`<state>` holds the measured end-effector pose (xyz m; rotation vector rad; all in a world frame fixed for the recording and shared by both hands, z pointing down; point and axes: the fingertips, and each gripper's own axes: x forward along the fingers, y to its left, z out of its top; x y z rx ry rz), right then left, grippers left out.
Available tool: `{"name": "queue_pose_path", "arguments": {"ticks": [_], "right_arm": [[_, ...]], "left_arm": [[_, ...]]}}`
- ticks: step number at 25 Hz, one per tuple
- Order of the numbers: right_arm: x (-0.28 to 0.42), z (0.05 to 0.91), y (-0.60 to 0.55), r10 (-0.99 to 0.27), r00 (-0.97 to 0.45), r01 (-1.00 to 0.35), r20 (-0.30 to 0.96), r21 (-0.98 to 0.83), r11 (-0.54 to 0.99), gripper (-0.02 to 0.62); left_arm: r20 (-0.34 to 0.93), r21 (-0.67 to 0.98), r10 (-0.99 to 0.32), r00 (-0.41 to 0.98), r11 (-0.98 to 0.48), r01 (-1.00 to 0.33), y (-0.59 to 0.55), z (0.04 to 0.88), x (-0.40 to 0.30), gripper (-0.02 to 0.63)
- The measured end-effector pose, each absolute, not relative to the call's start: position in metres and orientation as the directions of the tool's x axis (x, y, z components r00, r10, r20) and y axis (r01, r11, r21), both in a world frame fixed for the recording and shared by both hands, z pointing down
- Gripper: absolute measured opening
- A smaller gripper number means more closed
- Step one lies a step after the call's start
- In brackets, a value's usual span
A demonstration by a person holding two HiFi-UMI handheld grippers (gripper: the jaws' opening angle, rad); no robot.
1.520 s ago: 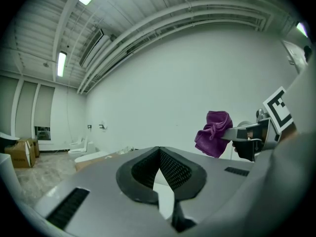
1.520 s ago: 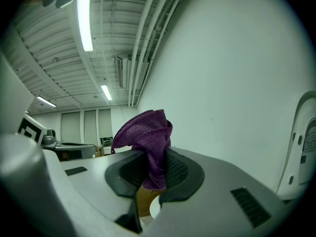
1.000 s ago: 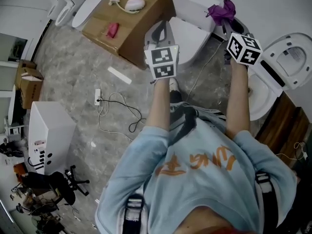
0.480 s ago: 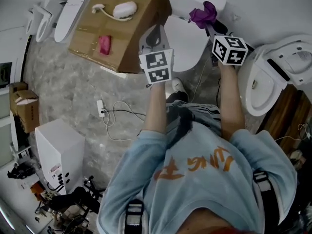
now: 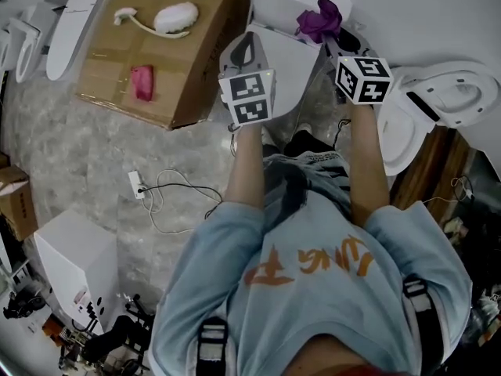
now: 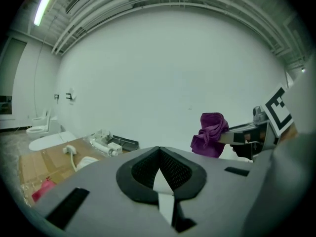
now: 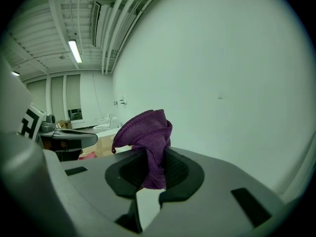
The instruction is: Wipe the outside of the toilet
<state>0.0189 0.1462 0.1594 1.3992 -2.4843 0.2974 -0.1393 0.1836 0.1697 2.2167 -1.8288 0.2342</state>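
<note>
Grey mottled floor (image 5: 94, 155) spreads under the person, with a large brown cardboard box (image 5: 102, 69) lying flat at the upper left and a plain white wall (image 6: 158, 68) filling both gripper views. Between the box and a second white toilet with its seat raised (image 5: 442, 100) stands the white toilet with its lid closed (image 5: 286, 61), its tank against the wall. The left gripper (image 5: 246, 49) is held out over the lid's left side; its own view shows the jaws (image 6: 159, 154) pressed together at their tips with nothing between them. The right gripper (image 5: 333, 41) reaches toward the tank end of the toilet, and its view shows the jaws (image 7: 155, 169) clenched on a crumpled purple knitted cloth (image 7: 148, 137), which stands up out of the pads in a bunched fold. From the head view the cloth (image 5: 317, 20) appears over the tank's right part, but whether it touches the porcelain cannot be told. The left gripper view catches the cloth (image 6: 210, 135) from the side, held in air in front of the wall, while only the head view shows the toilet beneath both grippers.
</note>
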Motion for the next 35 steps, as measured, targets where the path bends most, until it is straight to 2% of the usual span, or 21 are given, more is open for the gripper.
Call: {"name": "queue_pose_path", "arguments": {"ticks": [3, 8, 15, 26, 29, 35], "right_arm": [[0.019, 0.156, 0.137, -0.808, -0.478, -0.865, 0.345, -0.022, 0.502, 0.075], [0.011, 0.136, 0.111, -0.817, -0.484, -0.861, 0.313, -0.003, 0.508, 0.075], [-0.021, 0.127, 0.075, -0.777, -0.564, -0.811, 0.280, -0.010, 0.585, 0.075], [0.002, 0.170, -0.022, -0.715, -0.616, -0.773, 0.329, -0.077, 0.630, 0.075], [0.013, 0.188, -0.046, -0.683, -0.629, -0.755, 0.371, -0.083, 0.650, 0.076], [0.022, 0.200, -0.102, -0.651, -0.661, -0.733, 0.373, -0.138, 0.666, 0.077]], "left_arm": [[0.276, 0.111, -0.936, 0.217, -0.193, -0.975, 0.174, 0.168, -0.139, 0.023], [0.268, 0.030, -0.937, 0.223, -0.223, -0.974, 0.160, 0.160, -0.140, 0.023], [0.264, 0.019, -0.947, 0.183, -0.185, -0.983, 0.126, 0.153, -0.159, 0.023], [0.337, 0.045, -0.929, 0.154, -0.147, -0.988, 0.041, 0.187, -0.133, 0.023], [0.366, 0.057, -0.922, 0.126, -0.113, -0.992, 0.023, 0.199, -0.127, 0.023], [0.436, 0.078, -0.895, 0.088, -0.060, -0.995, -0.020, 0.213, -0.120, 0.023]]}}
